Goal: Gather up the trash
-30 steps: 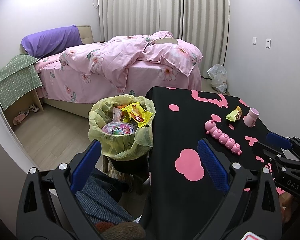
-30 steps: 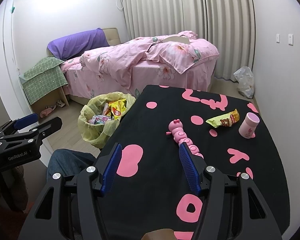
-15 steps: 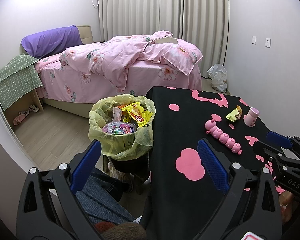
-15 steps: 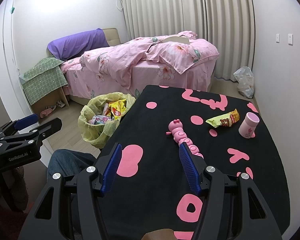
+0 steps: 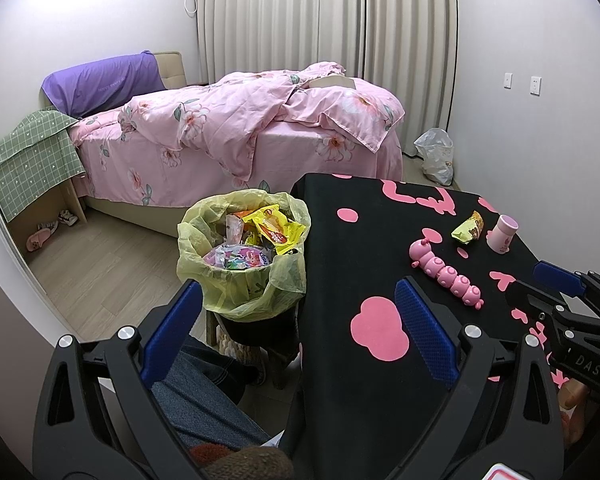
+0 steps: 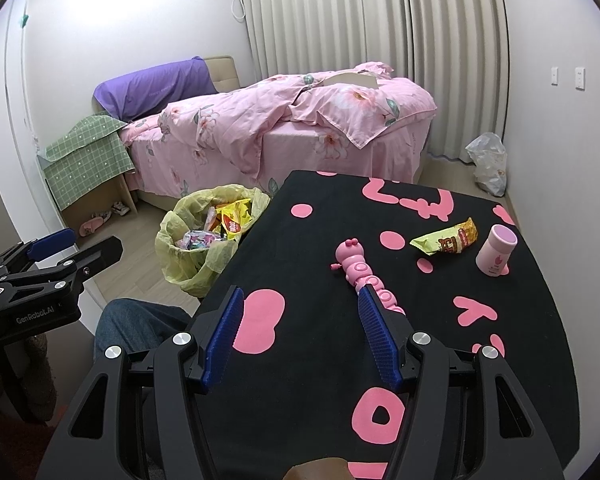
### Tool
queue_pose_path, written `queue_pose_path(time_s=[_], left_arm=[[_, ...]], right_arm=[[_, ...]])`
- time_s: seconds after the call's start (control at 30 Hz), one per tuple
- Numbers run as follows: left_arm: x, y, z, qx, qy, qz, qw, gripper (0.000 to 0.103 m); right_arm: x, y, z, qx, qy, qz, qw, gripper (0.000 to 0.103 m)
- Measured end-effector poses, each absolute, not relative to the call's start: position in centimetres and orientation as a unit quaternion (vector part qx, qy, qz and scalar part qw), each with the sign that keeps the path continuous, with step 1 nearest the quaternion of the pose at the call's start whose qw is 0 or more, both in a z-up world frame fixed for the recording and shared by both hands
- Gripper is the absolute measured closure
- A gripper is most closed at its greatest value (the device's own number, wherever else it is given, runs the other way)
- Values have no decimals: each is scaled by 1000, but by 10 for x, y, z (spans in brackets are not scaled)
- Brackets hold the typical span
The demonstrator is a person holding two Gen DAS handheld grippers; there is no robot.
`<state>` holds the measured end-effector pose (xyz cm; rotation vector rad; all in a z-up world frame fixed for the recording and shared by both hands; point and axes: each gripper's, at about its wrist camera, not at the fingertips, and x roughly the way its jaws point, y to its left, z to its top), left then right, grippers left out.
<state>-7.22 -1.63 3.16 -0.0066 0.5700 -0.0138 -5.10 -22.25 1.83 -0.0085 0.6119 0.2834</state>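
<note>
A yellow snack wrapper (image 6: 446,238) (image 5: 468,229) lies on the far right of the black table (image 6: 320,240), beside a pink cup (image 6: 496,251). A bin lined with a yellow bag (image 5: 240,256) (image 6: 204,240), full of wrappers, stands on the floor at the table's left edge. My left gripper (image 5: 296,312) hovers open near the table's front left corner, just in front of the bin. Above the near part of the table my right gripper (image 6: 300,316) is open and holds nothing. Each gripper also shows at the edge of the other's view.
A pink caterpillar toy (image 6: 360,270) lies mid-table, its tail behind my right fingertip. A person's jeans-clad leg (image 5: 204,400) is by the table's front left. A pink bed (image 5: 240,140), a green-covered side table (image 5: 32,160) and a white plastic bag (image 5: 434,156) stand farther back.
</note>
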Motion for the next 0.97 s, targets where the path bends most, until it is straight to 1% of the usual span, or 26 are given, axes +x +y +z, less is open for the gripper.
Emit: queue_pose_path(time_s=[0.67,0.8,0.87,0.93,0.97], left_arm=[[-71,-12,30,6,281,-24,959,11],[-43,-16,24,-16,315,-42,948,11],[-16,-30,12,-19,346,-51,937,11],[9,-50,-5,-2,369,-51,928,11],[18,-58,-13,2,378,-49,924,11]], right_arm=[[-50,-229,22,-2,300,137,944,46],[-38,-247,20,9,302,154,941,46],[-19,-270,10,26,299,168,939,46],[8,-289,-11,11,317,168,933,46],[8,-289,-11,11,317,168,933,46]])
